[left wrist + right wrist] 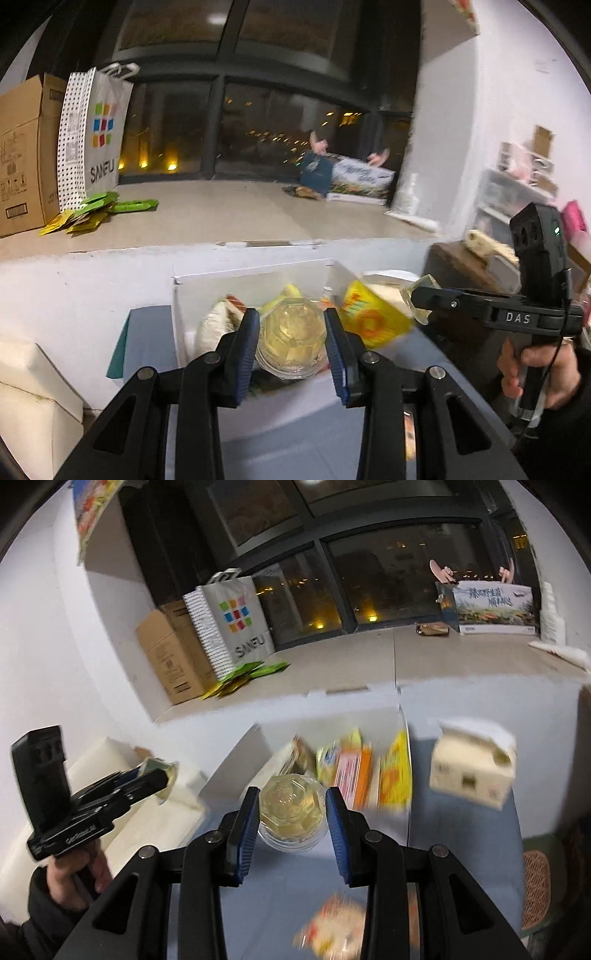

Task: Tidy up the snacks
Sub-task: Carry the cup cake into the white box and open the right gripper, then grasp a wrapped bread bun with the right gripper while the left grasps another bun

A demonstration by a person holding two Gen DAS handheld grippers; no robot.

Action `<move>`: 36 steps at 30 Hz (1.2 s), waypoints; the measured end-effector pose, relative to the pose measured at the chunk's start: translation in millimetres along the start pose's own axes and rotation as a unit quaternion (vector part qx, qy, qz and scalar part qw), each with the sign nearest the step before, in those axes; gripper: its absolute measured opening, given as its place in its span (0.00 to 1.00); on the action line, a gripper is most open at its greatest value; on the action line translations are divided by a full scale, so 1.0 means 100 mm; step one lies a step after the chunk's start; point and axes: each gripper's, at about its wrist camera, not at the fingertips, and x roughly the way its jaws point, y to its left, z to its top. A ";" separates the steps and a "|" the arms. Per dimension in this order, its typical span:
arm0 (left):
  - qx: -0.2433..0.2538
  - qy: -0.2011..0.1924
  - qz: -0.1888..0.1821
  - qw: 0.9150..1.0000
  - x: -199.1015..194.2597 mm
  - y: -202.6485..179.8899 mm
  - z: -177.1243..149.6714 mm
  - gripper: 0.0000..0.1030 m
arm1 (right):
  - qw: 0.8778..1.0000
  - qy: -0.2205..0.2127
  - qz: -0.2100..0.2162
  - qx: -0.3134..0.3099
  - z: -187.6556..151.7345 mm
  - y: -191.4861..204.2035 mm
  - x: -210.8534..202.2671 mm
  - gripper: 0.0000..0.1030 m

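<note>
Gripping a clear jelly cup [291,336] between its blue fingers [245,354], the left gripper [291,350] holds it above the white box [255,275] on the desk [155,339]. The cup is smooth and faceted, so I judge it could slide out of the pinch and drop onto the packets below; too hard a squeeze might buckle its thin wall. Inside the box lie a pale bag [214,325] and a yellow packet [373,317]. At right, the right gripper [419,301] is seen side-on, a hand [535,369] on its handle, with a second clear cup [421,295] at its tip.

From the right wrist view, the right gripper [291,816] pinches its own jelly cup [291,808] just before the same white box [325,720], which holds an orange packet [354,775] and a yellow packet [395,775] standing on edge. With both cups heading for one box, the two grippers could knock together, as I judge it. A small carton [472,768] stands to the right of the box, its contents hidden. The left gripper [162,779] at left also carries a cup.
</note>
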 end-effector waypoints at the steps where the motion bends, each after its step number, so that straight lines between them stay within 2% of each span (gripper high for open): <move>1: -0.001 0.012 0.005 1.000 0.14 0.06 0.04 0.38 | 1.000 0.007 -0.005 0.003 0.09 -0.01 0.14 0.38; 5: 0.006 0.033 0.039 0.999 0.47 0.16 0.08 0.39 | 0.999 0.032 -0.026 -0.003 0.28 -0.03 0.55 0.38; 7: 0.007 0.042 0.069 0.997 0.61 0.17 0.07 0.61 | 0.998 0.039 -0.043 -0.003 0.33 -0.07 0.68 0.38; 8: 0.004 0.044 0.076 0.996 0.65 0.19 0.06 0.89 | 0.998 0.044 -0.052 0.000 0.35 -0.10 0.75 0.39; 9: 0.003 0.042 0.080 0.996 0.67 0.20 0.04 1.00 | 0.998 0.046 -0.053 0.004 0.36 -0.14 0.80 0.39; 11: 0.001 0.039 0.077 0.996 0.65 0.21 0.01 1.00 | 0.997 0.058 -0.045 0.020 0.40 -0.21 0.85 0.70; 12: -0.002 0.044 0.075 0.996 0.65 0.22 0.00 1.00 | 0.997 0.056 -0.044 0.030 0.41 -0.25 0.83 0.99; 14: -0.008 0.041 0.071 0.997 0.59 0.23 -0.04 1.00 | 0.998 0.033 -0.035 0.040 0.38 -0.30 0.71 1.00; 18: -0.015 0.048 0.060 0.997 0.48 0.16 -0.12 1.00 | 0.998 0.030 -0.029 0.041 0.29 -0.35 0.57 1.00; 24: 0.031 0.031 0.064 0.997 0.15 -0.15 -0.30 1.00 | 1.000 0.025 -0.014 -0.001 0.03 -0.28 0.17 1.00; 29: 0.042 0.022 0.019 0.999 -0.19 -0.47 -0.56 1.00 | 0.999 0.026 -0.027 -0.038 -0.32 -0.28 -0.22 1.00; 33: 0.057 0.024 0.005 0.998 -0.40 -0.71 -0.83 1.00 | 0.999 0.017 -0.026 -0.018 -0.68 -0.36 -0.56 1.00; 36: 0.031 0.035 -0.022 0.999 -0.52 -0.81 -1.08 1.00 | 0.999 0.006 -0.031 0.016 -1.01 -0.46 -0.77 1.00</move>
